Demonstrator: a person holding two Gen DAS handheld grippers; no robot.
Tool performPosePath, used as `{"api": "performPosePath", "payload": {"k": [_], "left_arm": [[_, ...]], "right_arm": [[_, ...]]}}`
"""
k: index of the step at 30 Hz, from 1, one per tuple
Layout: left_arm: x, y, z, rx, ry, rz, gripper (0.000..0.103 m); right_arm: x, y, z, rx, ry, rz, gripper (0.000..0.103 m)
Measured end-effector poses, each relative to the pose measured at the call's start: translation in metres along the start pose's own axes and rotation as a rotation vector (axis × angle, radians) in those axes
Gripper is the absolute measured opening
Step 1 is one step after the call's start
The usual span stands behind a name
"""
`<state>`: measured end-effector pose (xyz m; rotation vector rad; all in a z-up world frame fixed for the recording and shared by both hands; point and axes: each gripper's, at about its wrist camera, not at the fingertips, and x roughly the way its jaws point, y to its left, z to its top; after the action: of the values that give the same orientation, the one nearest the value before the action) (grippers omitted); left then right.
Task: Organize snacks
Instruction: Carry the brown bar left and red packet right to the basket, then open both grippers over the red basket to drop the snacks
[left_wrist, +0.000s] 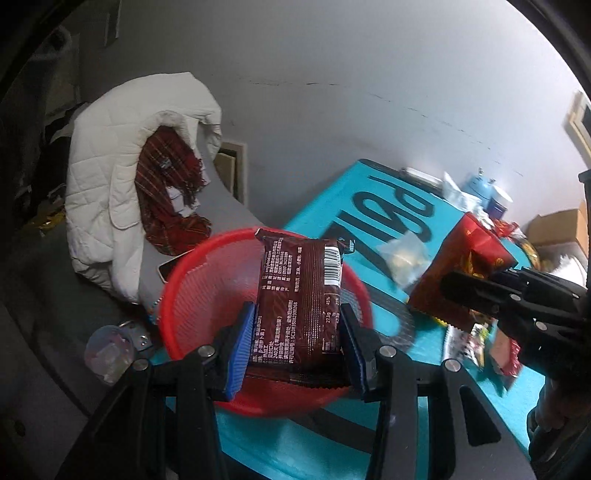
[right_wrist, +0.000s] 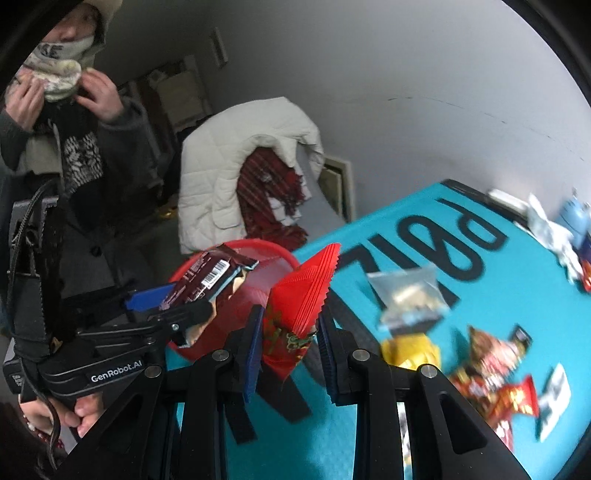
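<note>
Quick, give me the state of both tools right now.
Left tool: closed on the dark brown foil snack packet, above the red plastic mesh basket.
Right tool: closed on the red crimped-edge snack packet.

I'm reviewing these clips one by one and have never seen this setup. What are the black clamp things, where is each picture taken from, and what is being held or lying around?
There is no robot here. A person holds a hand-operated gripper in each hand, and each gripper carries a fisheye camera looking forward along its jaws, so every picture shows its own black arms and blue pads at the bottom.

In the left wrist view, the left gripper is clamped on a brown snack packet, held above a red basket. The other gripper shows at the right edge.

In the right wrist view, the right gripper grips a red snack packet near that basket.

Both work over a teal table cover with large black lettering. On it lie more snacks, including a clear bag and a yellow packet. Behind, a white jacket is draped over a seat.
</note>
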<state>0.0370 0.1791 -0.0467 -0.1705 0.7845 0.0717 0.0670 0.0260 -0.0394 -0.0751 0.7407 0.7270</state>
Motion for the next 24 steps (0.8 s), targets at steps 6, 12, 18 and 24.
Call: {"api": "performPosePath", "payload": {"k": [6,12,18,24], "left_arm": [[0.017,0.020,0.012,-0.007,0.018,0.031,0.044],[0.033,0.030,0.018,0.004,0.035,0.069,0.044],[0.054,0.033,0.015,0.021,0.084,0.108,0.045],[0.064,0.040,0.018,-0.016,0.131,0.124,0.050]], "right_arm": [[0.033,0.012,0.018,-0.040,0.028,0.031,0.028],[0.063,0.021,0.025,-0.069,0.062,0.041,0.028],[0.090,0.020,0.021,-0.056,0.133,0.053,0.029],[0.095,0.015,0.019,-0.045,0.137,0.031,0.046]]}}
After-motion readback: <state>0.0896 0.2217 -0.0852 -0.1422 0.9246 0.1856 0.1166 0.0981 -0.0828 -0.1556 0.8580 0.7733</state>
